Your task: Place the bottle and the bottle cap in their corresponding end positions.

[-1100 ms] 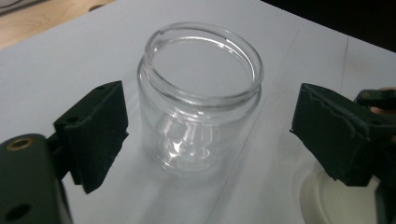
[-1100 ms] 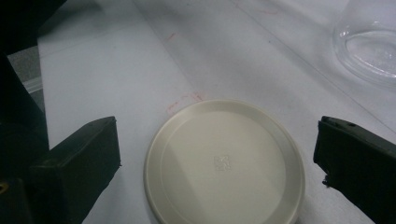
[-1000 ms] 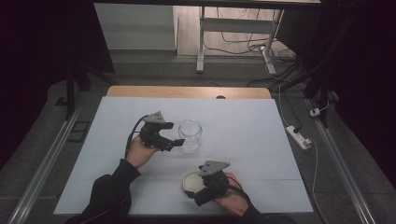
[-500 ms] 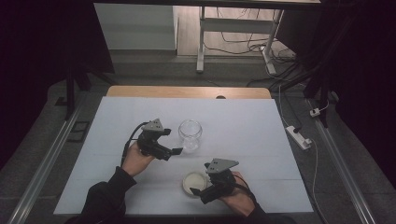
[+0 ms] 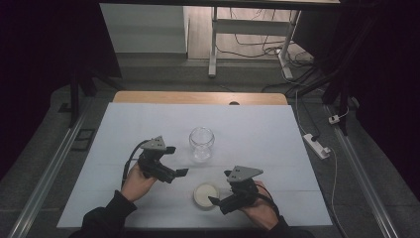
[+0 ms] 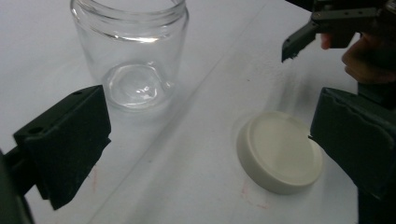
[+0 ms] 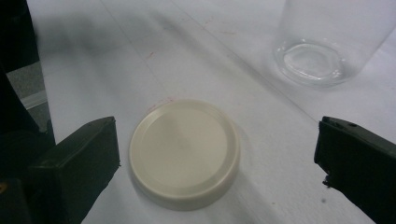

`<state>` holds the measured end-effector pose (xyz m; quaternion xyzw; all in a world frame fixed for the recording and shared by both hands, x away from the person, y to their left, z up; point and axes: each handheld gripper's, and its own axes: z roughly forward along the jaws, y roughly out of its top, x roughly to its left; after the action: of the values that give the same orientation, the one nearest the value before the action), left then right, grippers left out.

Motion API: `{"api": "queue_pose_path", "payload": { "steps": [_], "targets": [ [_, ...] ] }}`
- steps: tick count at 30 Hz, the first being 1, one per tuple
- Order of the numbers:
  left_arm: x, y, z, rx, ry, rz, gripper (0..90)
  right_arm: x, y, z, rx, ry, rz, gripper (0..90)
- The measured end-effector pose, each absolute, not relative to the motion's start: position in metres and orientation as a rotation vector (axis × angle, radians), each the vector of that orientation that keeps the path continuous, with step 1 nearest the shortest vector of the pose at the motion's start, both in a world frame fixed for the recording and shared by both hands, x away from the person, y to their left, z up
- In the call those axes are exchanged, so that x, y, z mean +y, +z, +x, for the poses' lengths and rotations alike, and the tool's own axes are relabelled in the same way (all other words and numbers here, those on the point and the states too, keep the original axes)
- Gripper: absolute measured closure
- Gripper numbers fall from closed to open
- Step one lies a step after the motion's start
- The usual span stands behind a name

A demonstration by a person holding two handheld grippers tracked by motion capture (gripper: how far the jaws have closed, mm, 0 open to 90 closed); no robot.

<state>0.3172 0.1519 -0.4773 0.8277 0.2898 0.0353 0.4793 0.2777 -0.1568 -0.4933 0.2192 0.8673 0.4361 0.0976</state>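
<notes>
A clear glass jar (image 5: 201, 144) stands upright and uncapped on the white table top (image 5: 257, 134). Its cream round lid (image 5: 206, 194) lies flat nearer the front edge. My left gripper (image 5: 181, 173) hovers left of the jar and apart from it, and its jaws have just been opening with nothing between them. In the left gripper view the jar (image 6: 133, 51) is ahead left and the lid (image 6: 279, 151) ahead right by the right jaw. My right gripper (image 5: 217, 202) is open just right of the lid. In the right gripper view the lid (image 7: 184, 151) lies untouched between the wide jaws.
The other hand's gripper (image 6: 299, 42) shows at the upper right of the left gripper view. A power strip (image 5: 316, 145) lies off the table's right edge. A wooden strip (image 5: 198, 97) borders the far edge, with table legs and cables beyond.
The left gripper has drawn back from the jar toward the front left. The right gripper has slid right off the lid, which now lies uncovered on the table.
</notes>
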Motion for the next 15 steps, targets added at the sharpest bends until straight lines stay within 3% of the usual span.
{"api": "queue_pose_path", "payload": {
  "steps": [15],
  "targets": [
    [0.176,-0.478,0.277,0.746,0.116,2.000,0.0,-0.183,-0.486,0.275,2.503,1.294,0.732,0.1]
  ]
}}
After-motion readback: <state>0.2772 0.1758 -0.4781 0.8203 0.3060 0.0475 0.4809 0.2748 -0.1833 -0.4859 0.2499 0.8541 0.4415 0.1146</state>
